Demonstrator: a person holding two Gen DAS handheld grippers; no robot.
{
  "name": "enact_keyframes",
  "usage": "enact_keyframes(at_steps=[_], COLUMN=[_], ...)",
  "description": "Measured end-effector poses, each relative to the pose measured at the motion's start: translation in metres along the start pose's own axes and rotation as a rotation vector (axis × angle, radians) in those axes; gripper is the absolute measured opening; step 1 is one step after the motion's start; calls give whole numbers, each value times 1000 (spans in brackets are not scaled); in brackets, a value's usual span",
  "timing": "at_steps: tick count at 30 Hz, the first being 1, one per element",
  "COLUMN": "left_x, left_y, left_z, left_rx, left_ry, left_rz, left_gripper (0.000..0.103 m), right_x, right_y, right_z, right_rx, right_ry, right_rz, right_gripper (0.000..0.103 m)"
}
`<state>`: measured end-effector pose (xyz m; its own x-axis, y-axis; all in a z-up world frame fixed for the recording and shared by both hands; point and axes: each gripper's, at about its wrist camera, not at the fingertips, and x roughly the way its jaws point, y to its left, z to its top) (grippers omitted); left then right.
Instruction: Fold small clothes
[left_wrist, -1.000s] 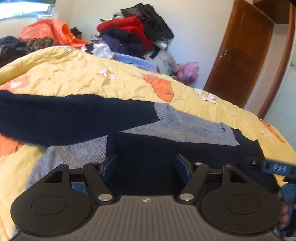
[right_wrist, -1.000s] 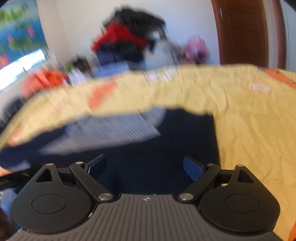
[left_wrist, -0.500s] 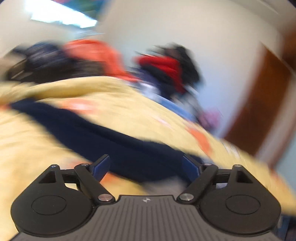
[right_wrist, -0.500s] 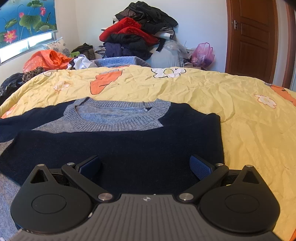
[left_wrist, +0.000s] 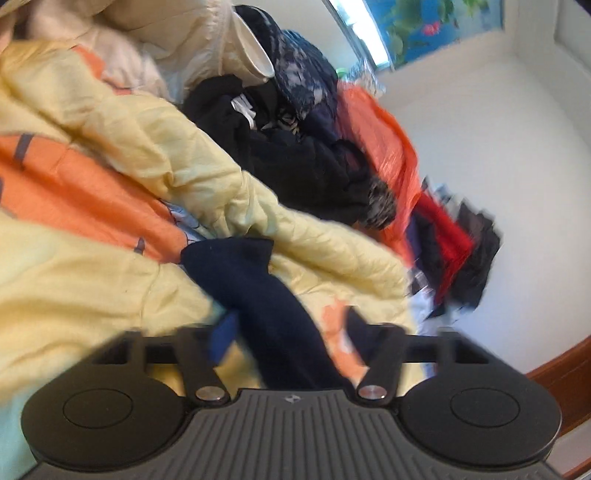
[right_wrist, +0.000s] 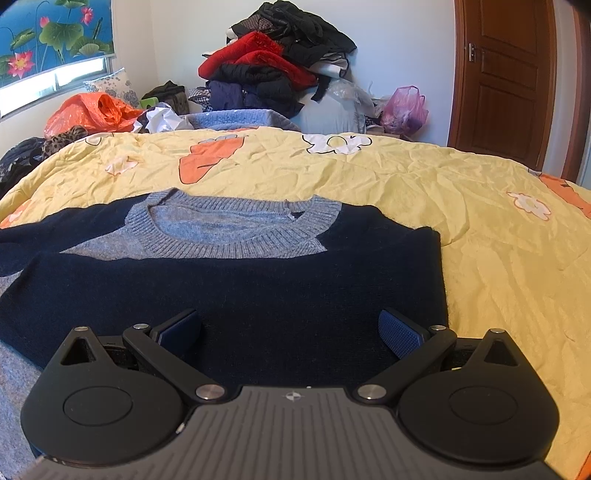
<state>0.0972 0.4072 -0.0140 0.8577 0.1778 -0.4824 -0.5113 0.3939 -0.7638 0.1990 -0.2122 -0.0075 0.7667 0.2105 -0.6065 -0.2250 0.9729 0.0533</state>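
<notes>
Navy sweater (right_wrist: 236, 295) with grey collar lies flat on the bed (right_wrist: 480, 221), its right sleeve folded across the chest. Left claw (left_wrist: 284, 332) is closing around the other sleeve (left_wrist: 258, 295). Right claw (right_wrist: 290, 330) stands spread, empty.

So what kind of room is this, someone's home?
Most likely a bedroom in a home. A sweater lies on a bed with a yellow quilt, clothes are heaped against the wall behind it, and there is a wooden door.

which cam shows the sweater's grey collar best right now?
Right wrist. The grey collar sits sharp and whole above the navy body of the sweater, in front of the wide-open right gripper. The blurred left wrist view shows only a navy sleeve between the closing left gripper; no collar.
</notes>
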Motion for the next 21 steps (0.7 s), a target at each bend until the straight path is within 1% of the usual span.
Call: enact_keyframes(at_steps=[2, 3, 5, 6, 7, 8, 10, 11, 12, 14, 17, 19, 20, 21], left_x=[14, 16, 18, 18, 17, 14, 4, -2, -12, -28, -51, -64, -67, -69], left_y=[0, 2, 3, 3, 2, -2, -17, -30, -44, -77, -131, -164, -179, -191], left_z=[-3, -4, -4, -3, -4, -5, -11, -18, -27, -55, -120, -175, -206, -239], left_rx=[40, 52, 77, 80, 89, 110, 180, 221, 267, 348, 501, 627, 711, 808], left_ry=[11, -1, -18, -24, -30, -43, -94, -120, -144, -153, -114, -49, -1, 50], left_rz=[80, 101, 123, 130, 136, 149, 187, 190, 177, 112, -39, -178, -243, -292], left_gripper=[26, 21, 19, 15, 12, 8, 6, 6, 6, 6, 6, 6, 6, 7], right_x=[0, 0, 0, 0, 0, 0, 1, 1, 0, 1, 1, 0, 0, -1], right_y=[0, 0, 0, 0, 0, 0, 0, 0, 0, 0, 0, -1, -2, -3], right_z=[0, 0, 0, 0, 0, 0, 0, 0, 0, 0, 0, 0, 0, 0], right_rx=[0, 0, 0, -1, -1, -2, -3, -2, -1, 3, 9, 15, 19, 26], right_ry=[0, 0, 0, 1, 1, 1, 1, 1, 1, -1, -3, -5, -6, -8], right_rz=[0, 0, 0, -1, -1, -1, -1, -1, 0, 2, 7, 11, 15, 20], right_gripper=[103, 103, 103, 103, 103, 103, 103, 103, 103, 103, 103, 103, 103, 103])
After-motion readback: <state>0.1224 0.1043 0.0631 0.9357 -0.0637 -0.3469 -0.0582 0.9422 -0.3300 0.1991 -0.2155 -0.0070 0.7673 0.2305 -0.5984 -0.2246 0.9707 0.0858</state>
